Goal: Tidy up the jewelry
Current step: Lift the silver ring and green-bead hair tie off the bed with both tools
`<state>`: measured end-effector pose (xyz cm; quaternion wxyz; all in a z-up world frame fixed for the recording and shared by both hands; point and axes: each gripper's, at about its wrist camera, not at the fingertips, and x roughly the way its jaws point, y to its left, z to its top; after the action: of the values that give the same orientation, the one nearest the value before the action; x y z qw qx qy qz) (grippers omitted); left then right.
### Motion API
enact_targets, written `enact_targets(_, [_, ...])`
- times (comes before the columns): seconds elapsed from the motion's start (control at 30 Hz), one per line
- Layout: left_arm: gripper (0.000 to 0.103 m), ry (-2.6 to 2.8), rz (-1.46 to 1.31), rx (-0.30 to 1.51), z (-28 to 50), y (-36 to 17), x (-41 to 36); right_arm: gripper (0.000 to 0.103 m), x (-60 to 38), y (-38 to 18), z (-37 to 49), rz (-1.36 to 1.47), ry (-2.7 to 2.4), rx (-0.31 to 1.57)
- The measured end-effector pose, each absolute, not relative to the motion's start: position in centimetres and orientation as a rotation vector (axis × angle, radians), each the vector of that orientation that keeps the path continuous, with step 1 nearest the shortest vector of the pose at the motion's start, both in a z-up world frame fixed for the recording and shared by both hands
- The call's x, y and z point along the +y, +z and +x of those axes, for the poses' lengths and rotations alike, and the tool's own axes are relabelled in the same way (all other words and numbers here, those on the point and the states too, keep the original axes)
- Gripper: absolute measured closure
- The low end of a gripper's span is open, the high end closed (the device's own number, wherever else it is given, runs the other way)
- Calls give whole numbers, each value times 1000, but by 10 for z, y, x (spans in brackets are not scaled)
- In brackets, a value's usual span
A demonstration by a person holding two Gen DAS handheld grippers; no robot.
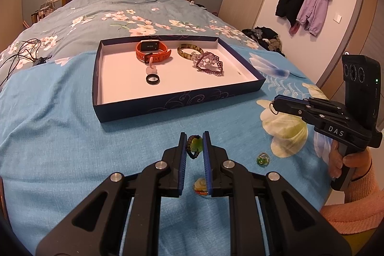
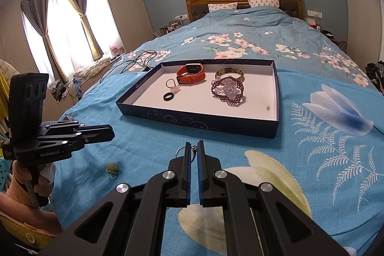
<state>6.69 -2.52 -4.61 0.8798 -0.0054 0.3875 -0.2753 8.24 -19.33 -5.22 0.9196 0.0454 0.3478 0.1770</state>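
Observation:
In the left wrist view my left gripper [image 1: 195, 136] is shut on a green stone ring with a dark beaded band [image 1: 195, 147], just above the blue bedspread. My right gripper [image 2: 194, 144] is shut on a thin metal ring [image 2: 180, 151], which also shows at that gripper's tip [image 1: 273, 107]. Ahead lies a dark blue tray [image 1: 168, 109] with a white floor. It holds an orange watch [image 1: 151, 52], a mottled bangle [image 1: 189, 49], a purple beaded bracelet [image 1: 209, 63], a black ring [image 1: 153, 79] and a small pink ring [image 1: 150, 68]. From the right wrist view the left gripper [image 2: 111, 132] hides what it holds.
Two loose pieces lie on the bedspread near me: a green cluster [image 1: 263, 159] and a yellowish piece [image 1: 201, 186] under the left fingers. A tiny stud [image 2: 268, 108] sits in the tray's right corner. Black cables [image 2: 136, 61] lie beyond the tray's left side.

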Motion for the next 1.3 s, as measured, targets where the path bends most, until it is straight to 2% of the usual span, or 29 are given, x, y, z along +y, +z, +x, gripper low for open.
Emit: enact_targets(1.3, [90, -577, -22, 774, 80, -32, -32, 100, -193, -38, 99, 68, 369, 676])
